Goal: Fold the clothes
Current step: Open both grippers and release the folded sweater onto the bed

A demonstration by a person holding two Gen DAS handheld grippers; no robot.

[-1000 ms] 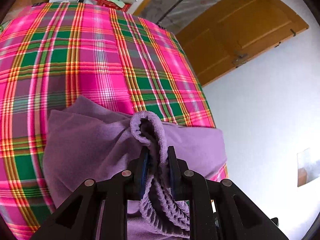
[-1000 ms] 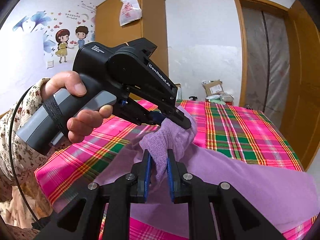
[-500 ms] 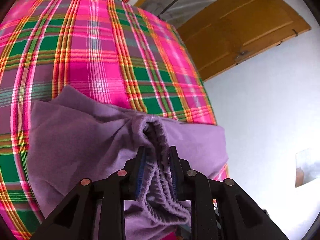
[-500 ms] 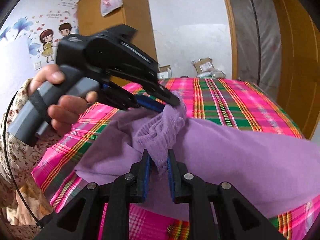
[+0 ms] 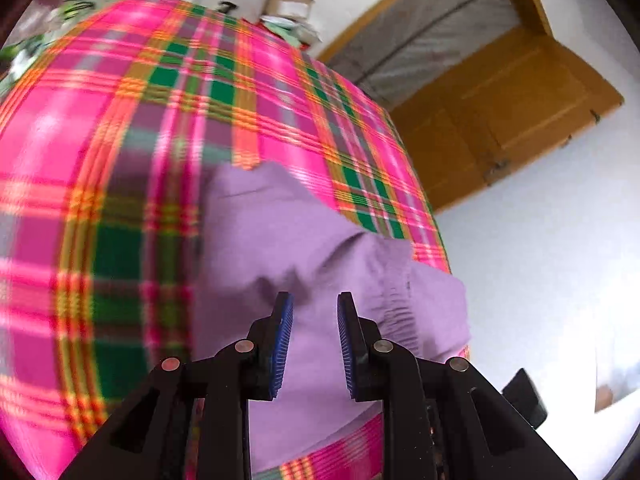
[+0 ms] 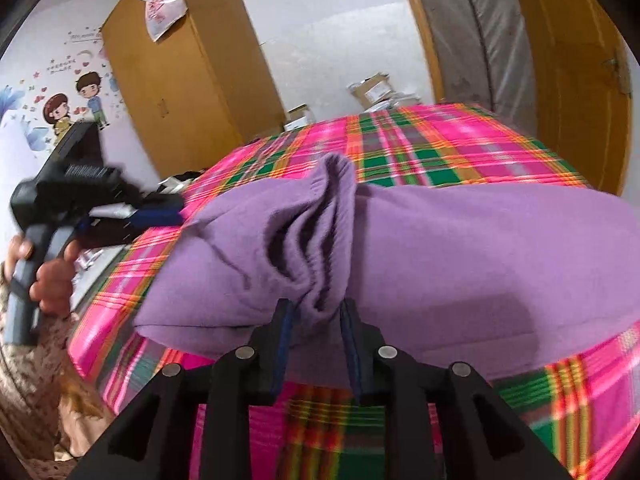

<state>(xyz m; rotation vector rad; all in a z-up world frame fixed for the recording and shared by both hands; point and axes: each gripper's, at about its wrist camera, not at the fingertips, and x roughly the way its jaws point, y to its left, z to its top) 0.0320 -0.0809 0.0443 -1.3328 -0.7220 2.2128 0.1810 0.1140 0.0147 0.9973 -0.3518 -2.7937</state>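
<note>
Your left gripper [image 5: 314,304] hangs above the purple garment [image 5: 280,240] with its jaws apart — nothing between the pads. The garment lies folded on the plaid bedspread [image 5: 120,140]. Your right gripper [image 6: 316,308] is opening — the bunched waistband [image 6: 324,248] sits loosely between its jaws.

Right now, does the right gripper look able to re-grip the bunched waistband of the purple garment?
Probably yes. The right gripper is opening, and the bunched waistband of the purple garment lies just ahead, its lower end between the fingers. Nothing blocks it.
</note>
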